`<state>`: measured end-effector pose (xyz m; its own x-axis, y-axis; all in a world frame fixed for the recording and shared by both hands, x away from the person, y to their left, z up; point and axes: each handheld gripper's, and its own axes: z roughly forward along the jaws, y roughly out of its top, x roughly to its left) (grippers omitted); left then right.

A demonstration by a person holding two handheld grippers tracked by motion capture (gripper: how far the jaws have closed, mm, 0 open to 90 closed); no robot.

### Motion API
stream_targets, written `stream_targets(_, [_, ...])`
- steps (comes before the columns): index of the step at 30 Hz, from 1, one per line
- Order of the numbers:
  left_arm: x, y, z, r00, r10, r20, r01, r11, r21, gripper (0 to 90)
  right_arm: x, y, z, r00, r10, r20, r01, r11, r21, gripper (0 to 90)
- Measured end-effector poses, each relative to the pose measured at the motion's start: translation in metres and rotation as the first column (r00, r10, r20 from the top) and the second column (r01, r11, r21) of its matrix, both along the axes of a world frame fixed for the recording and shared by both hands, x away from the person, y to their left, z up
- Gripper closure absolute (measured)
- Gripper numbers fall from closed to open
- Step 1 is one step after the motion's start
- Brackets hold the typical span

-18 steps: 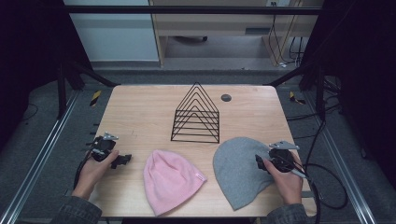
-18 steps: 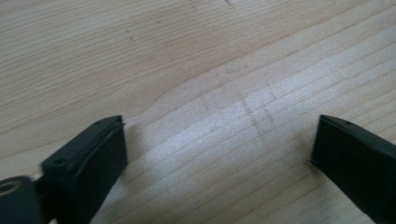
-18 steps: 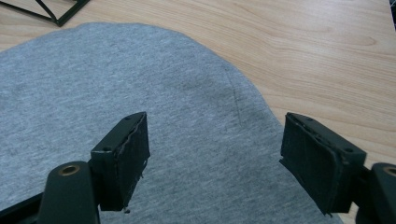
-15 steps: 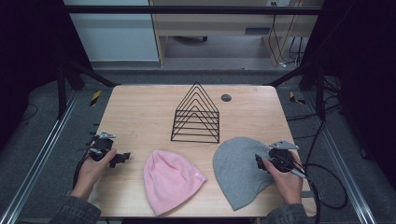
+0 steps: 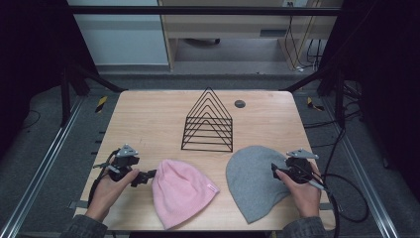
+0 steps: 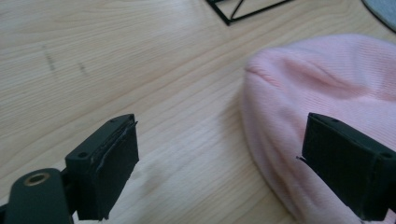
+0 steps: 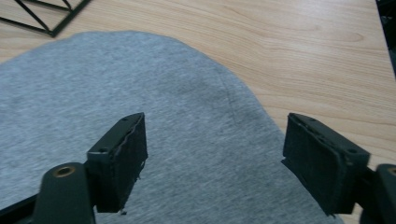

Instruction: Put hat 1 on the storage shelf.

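Observation:
A pink beanie [image 5: 181,191] lies flat near the table's front edge, and a grey beanie [image 5: 250,181] lies to its right. My left gripper [image 5: 146,176] is held low at the pink beanie's left edge. In the left gripper view its jaws [image 6: 233,154] stand open, one over bare wood and the other over the pink beanie [image 6: 327,79]. My right gripper [image 5: 275,171] rests at the grey beanie's right side. Its jaws [image 7: 215,154] are open just above the grey beanie [image 7: 140,84], with nothing gripped.
A black wire rack [image 5: 208,124] of nested triangles stands behind the beanies at mid-table; its base corner shows in both gripper views [image 6: 243,9] [image 7: 46,18]. A small dark disc [image 5: 239,103] lies behind it. Cables [image 5: 346,198] trail off the right edge.
My left gripper has moved a little to the right, closer to the pink beanie's edge. The right gripper and both beanies have stayed put.

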<state>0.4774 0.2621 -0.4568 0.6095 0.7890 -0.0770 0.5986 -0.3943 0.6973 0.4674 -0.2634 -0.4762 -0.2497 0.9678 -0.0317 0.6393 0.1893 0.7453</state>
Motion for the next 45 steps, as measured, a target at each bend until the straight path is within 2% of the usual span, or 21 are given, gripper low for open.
stream_targets(1, [0.000,-0.002,-0.001,1.0000,0.000,-0.004,0.000,1.0000,-0.002,10.1,-0.001,0.001,0.001,1.0000,0.002,0.005,-0.002,1.000,0.010,25.8])
stream_targets(2, [0.001,-0.003,-0.003,0.9998,0.009,-0.018,-0.009,1.0000,-0.005,10.4,-0.003,0.004,0.003,0.9998,0.017,0.014,-0.017,0.999,0.036,31.5])
stream_targets(5, [0.001,-0.005,-0.005,0.9996,0.003,-0.027,-0.003,1.0000,0.004,11.1,-0.004,0.008,0.005,0.9988,0.042,0.027,-0.043,0.998,0.045,34.4])
stream_targets(7, [0.001,-0.005,-0.006,0.9995,0.000,-0.032,0.000,0.9999,-0.010,11.4,-0.005,0.013,0.008,0.9974,0.059,0.041,-0.062,0.996,0.058,37.7])
stream_targets(9, [0.001,-0.004,-0.006,0.9996,-0.002,-0.028,0.002,1.0000,-0.003,12.6,-0.005,0.021,0.009,0.9951,0.083,0.053,-0.085,0.995,0.044,40.7])
stream_targets(13, [-0.001,-0.002,-0.008,0.9993,0.014,-0.036,-0.015,0.9999,-0.001,14.8,-0.006,0.029,0.009,0.9934,0.103,0.049,-0.105,0.994,0.039,43.1])
stream_targets(15, [-0.004,-0.003,-0.008,0.9993,0.009,-0.037,-0.010,0.9999,-0.005,16.0,-0.006,0.037,0.008,0.9898,0.135,0.044,-0.136,0.991,0.011,44.5])
stream_targets(17, [-0.005,-0.007,-0.010,0.9992,0.001,-0.040,0.000,1.0000,0.009,16.8,-0.006,0.041,0.009,0.9891,0.140,0.046,-0.140,0.990,0.002,44.7])
stream_targets(23, [-0.003,-0.013,-0.013,0.9993,-0.004,-0.037,0.005,0.9998,0.017,22.4,-0.009,0.045,0.008,0.9872,0.155,0.039,-0.154,0.988,-0.023,43.6])
stream_targets(24, [0.000,-0.014,-0.014,0.9982,-0.013,-0.059,0.011,0.9994,-0.033,24.9,-0.009,0.045,0.007,0.9878,0.152,0.035,-0.151,0.988,-0.024,43.4])
stream_targets(28, [0.003,-0.022,-0.016,0.9969,-0.039,-0.068,0.038,0.9989,-0.029,29.5,-0.007,0.043,0.007,0.9887,0.147,0.030,-0.147,0.989,-0.016,42.7])
stream_targets(29, [0.004,-0.025,-0.017,0.9957,-0.057,-0.073,0.053,0.9972,-0.053,32.2,-0.007,0.043,0.007,0.9884,0.148,0.033,-0.148,0.989,-0.014,42.7])
stream_targets(31, [0.005,-0.030,-0.018,0.9944,-0.070,-0.079,0.067,0.9970,-0.040,36.2,-0.007,0.044,0.008,0.9888,0.146,0.031,-0.145,0.989,-0.007,42.4])
stream_targets(33, [0.004,-0.034,-0.018,0.9922,-0.092,-0.084,0.088,0.9950,-0.046,35.6,-0.007,0.045,0.008,0.9883,0.150,0.030,-0.149,0.989,-0.010,41.9])
stream_targets(35, [0.002,-0.034,-0.013,0.9950,-0.084,-0.055,0.082,0.9957,-0.043,32.8,-0.007,0.046,0.007,0.9877,0.153,0.031,-0.153,0.988,-0.017,41.7])
stream_targets(38, [-0.002,-0.031,-0.006,0.9970,-0.074,-0.025,0.072,0.9948,-0.072,30.8,-0.007,0.047,0.007,0.9871,0.158,0.028,-0.157,0.987,-0.016,40.9])
stream_targets(41, [-0.001,-0.033,-0.008,0.9959,-0.083,-0.036,0.079,0.9922,-0.096,26.3,-0.007,0.047,0.007,0.9862,0.164,0.021,-0.164,0.986,-0.020,40.0])
stream_targets(43, [0.000,-0.034,-0.009,0.9956,-0.085,-0.039,0.081,0.9921,-0.096,23.7,-0.007,0.047,0.006,0.9862,0.165,0.016,-0.165,0.986,-0.020,39.5])
stream_targets(44, [0.002,-0.038,-0.013,0.9953,-0.088,-0.039,0.086,0.9950,-0.049,24.9,-0.007,0.047,0.006,0.9858,0.167,0.016,-0.167,0.986,-0.020,39.4])
stream_targets(45, [0.003,-0.040,-0.016,0.9944,-0.090,-0.055,0.088,0.9957,-0.027,26.8,-0.007,0.047,0.007,0.9857,0.168,0.013,-0.168,0.986,-0.019,39.4])
